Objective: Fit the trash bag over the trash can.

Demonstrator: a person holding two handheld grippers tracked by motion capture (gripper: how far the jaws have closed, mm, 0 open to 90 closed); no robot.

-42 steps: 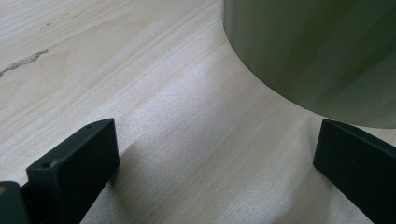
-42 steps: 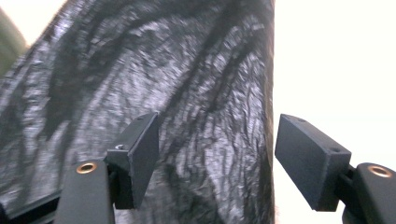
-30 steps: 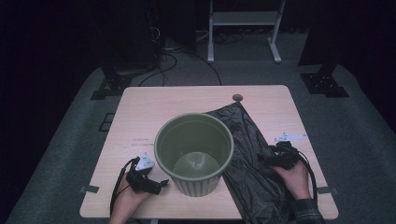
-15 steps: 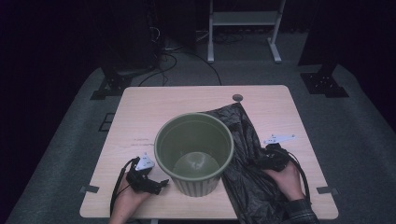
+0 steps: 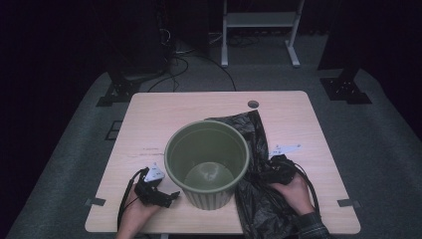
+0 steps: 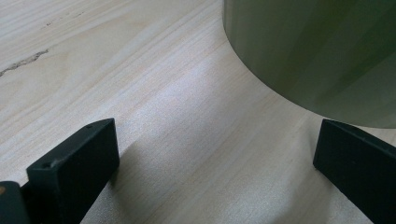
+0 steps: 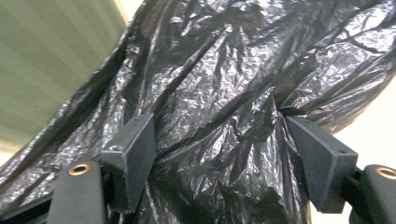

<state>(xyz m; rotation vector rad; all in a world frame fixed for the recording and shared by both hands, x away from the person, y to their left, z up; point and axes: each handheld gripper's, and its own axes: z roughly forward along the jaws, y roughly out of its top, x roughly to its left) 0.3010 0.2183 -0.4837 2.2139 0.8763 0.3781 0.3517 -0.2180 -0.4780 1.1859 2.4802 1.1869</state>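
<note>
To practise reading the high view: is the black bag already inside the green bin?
No: the bag lies crumpled on the table beside the bin, whose inside looks empty.

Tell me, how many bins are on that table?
1: a green ribbed waste bin stands upright near the table's front edge, its inside bare, with a crumpled black bin bag lying against its right side.

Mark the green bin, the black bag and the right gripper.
green bin (image 5: 171, 149), high view, on its left rim.
black bag (image 7: 224, 70), right gripper view, on its crinkled middle.
right gripper (image 7: 219, 154), right gripper view, midway between its fingertips.
</note>
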